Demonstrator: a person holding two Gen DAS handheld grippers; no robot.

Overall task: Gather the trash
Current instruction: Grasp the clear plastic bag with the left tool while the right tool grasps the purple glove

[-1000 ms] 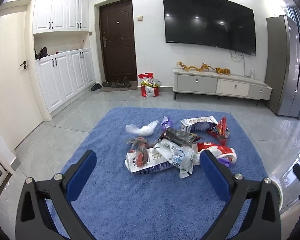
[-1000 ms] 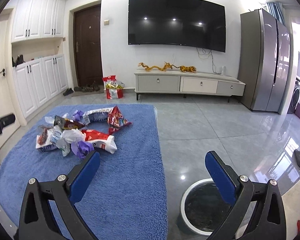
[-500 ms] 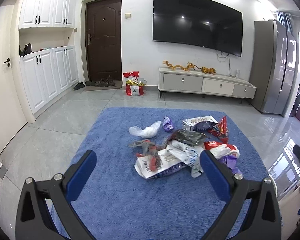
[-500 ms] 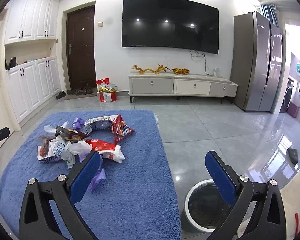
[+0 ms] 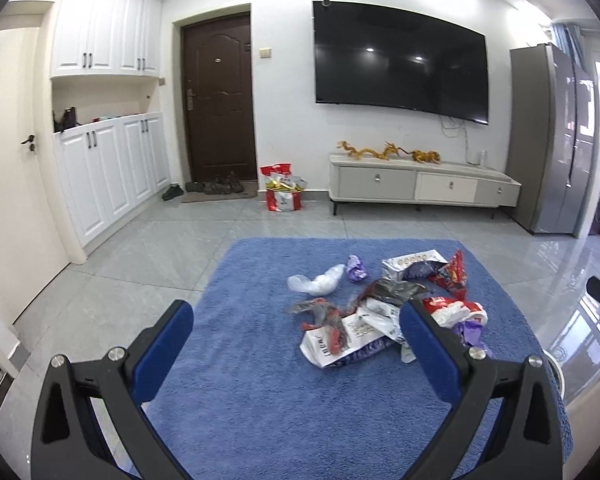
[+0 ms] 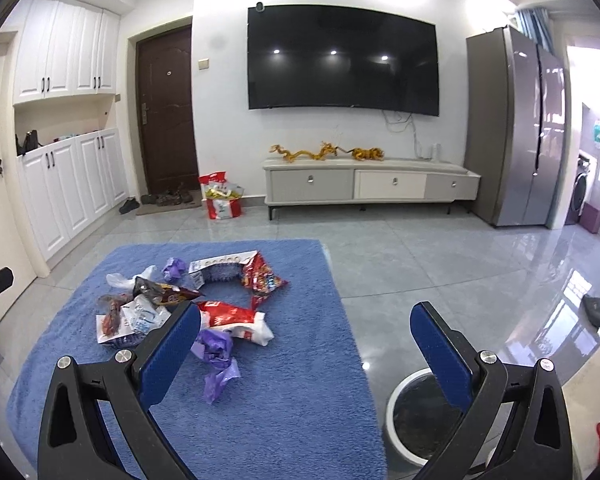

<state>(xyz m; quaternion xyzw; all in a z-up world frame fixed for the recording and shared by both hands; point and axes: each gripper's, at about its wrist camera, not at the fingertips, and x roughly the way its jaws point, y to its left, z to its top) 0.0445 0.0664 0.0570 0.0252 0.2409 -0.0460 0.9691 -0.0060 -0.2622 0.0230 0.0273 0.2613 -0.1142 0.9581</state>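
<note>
Trash pile (image 5: 384, 312) dumped on the rug (image 5: 260, 380), bin off to the right

The wrappers were heaped on the rug's far right part, and the bin (image 6: 416, 420) was parked on the tiled floor (image 6: 440, 264) just beside the rug's right edge. Behind it all, a TV stand (image 6: 368, 188) was set against the wall under the TV (image 6: 340, 60), with a bag (image 6: 220, 196) left of it.

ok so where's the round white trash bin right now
In the right wrist view, the round white trash bin stands on the grey tile floor at lower right, just beyond the blue rug's right edge, behind the right gripper's right finger.
</note>
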